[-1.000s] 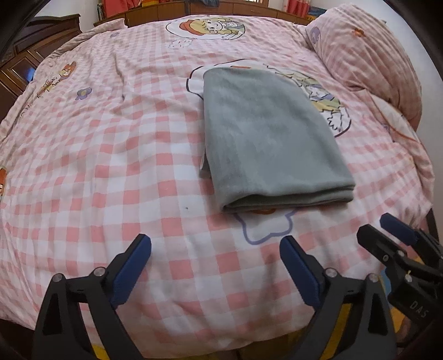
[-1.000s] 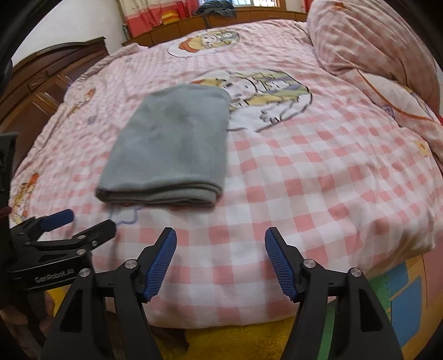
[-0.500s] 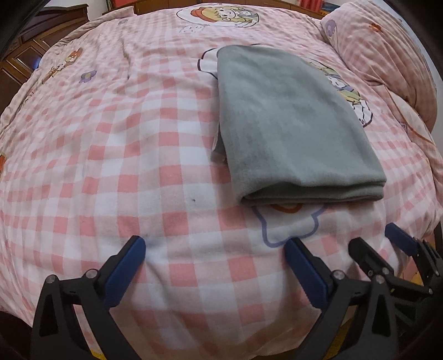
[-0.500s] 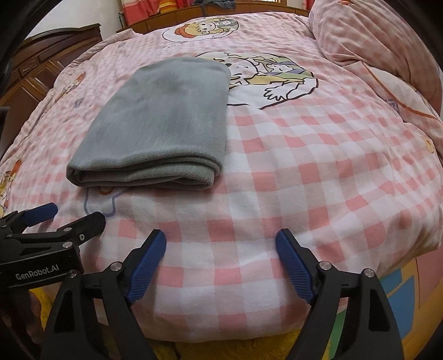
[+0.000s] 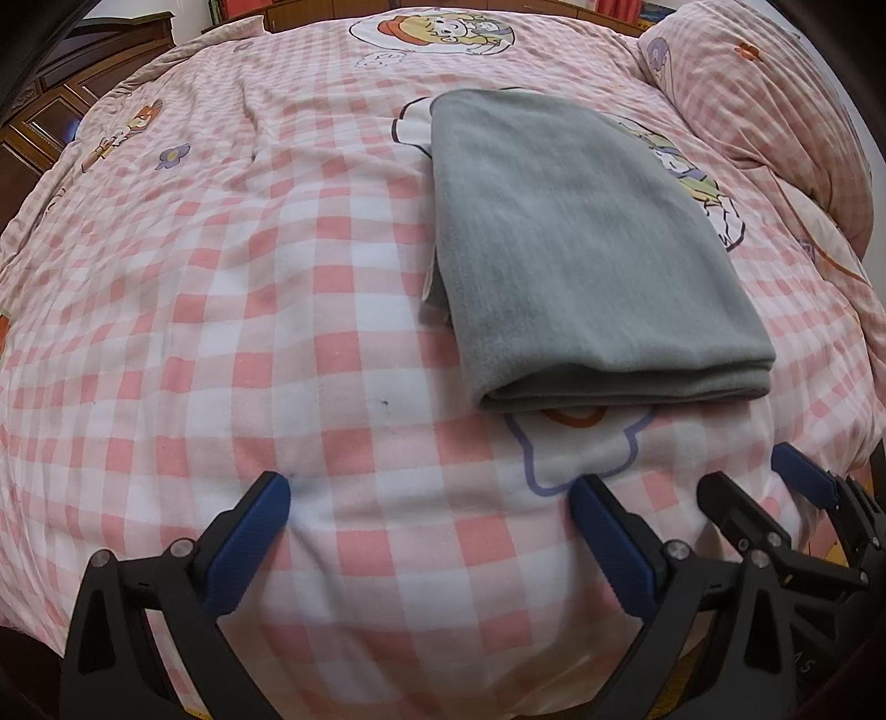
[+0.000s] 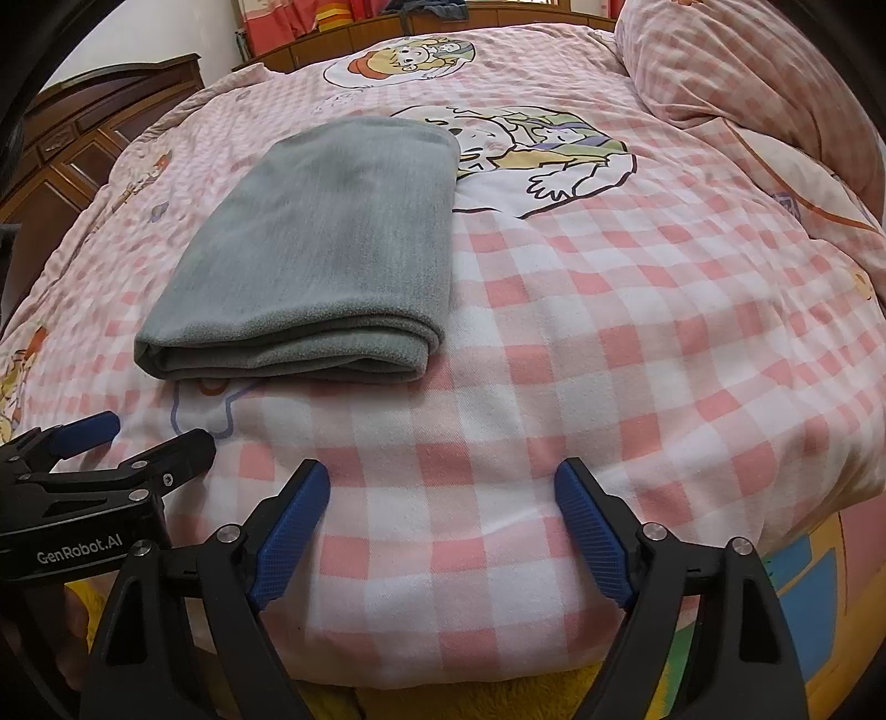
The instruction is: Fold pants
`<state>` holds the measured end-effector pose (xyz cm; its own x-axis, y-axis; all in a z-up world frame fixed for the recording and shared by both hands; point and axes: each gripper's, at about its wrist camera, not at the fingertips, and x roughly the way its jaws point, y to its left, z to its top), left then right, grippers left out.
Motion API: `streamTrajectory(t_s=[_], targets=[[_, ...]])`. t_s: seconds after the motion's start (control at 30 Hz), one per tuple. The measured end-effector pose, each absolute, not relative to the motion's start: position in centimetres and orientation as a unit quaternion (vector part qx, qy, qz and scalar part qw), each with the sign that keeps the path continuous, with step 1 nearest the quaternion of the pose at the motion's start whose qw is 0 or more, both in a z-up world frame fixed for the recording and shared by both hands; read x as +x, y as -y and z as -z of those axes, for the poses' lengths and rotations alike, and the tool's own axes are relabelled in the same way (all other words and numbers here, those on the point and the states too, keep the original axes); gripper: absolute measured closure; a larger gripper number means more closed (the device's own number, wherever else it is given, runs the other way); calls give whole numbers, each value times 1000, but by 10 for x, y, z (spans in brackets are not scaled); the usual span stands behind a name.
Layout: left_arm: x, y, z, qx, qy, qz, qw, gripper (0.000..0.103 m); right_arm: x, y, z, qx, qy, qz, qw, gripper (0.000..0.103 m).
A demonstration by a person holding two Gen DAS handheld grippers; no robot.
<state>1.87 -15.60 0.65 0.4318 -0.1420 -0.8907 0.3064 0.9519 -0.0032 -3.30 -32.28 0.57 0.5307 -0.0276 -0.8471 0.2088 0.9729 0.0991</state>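
Both grippers, left gripper [image 5: 429, 498] and right gripper [image 6: 443, 487], gape wide, empty; folded grey pants [image 5: 581, 260] on checked quilt [image 5: 221, 288].

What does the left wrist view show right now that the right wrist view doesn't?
Left wrist only: a white tag poking from the folded pants' left edge, and a purple flower print.

Right wrist only: red curtains past the headboard, and yellow fabric below the bed edge.

Both: the grey pants folded flat on the pink checked quilt, with the left claw and right claw open, empty, short of them.
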Motion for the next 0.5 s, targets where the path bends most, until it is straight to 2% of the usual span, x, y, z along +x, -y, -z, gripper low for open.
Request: streamTrajectory(t_s=[0.5], targets=[[19, 157, -6, 80, -516, 133, 842, 0, -33, 322, -5, 94, -479, 68, 870, 16]])
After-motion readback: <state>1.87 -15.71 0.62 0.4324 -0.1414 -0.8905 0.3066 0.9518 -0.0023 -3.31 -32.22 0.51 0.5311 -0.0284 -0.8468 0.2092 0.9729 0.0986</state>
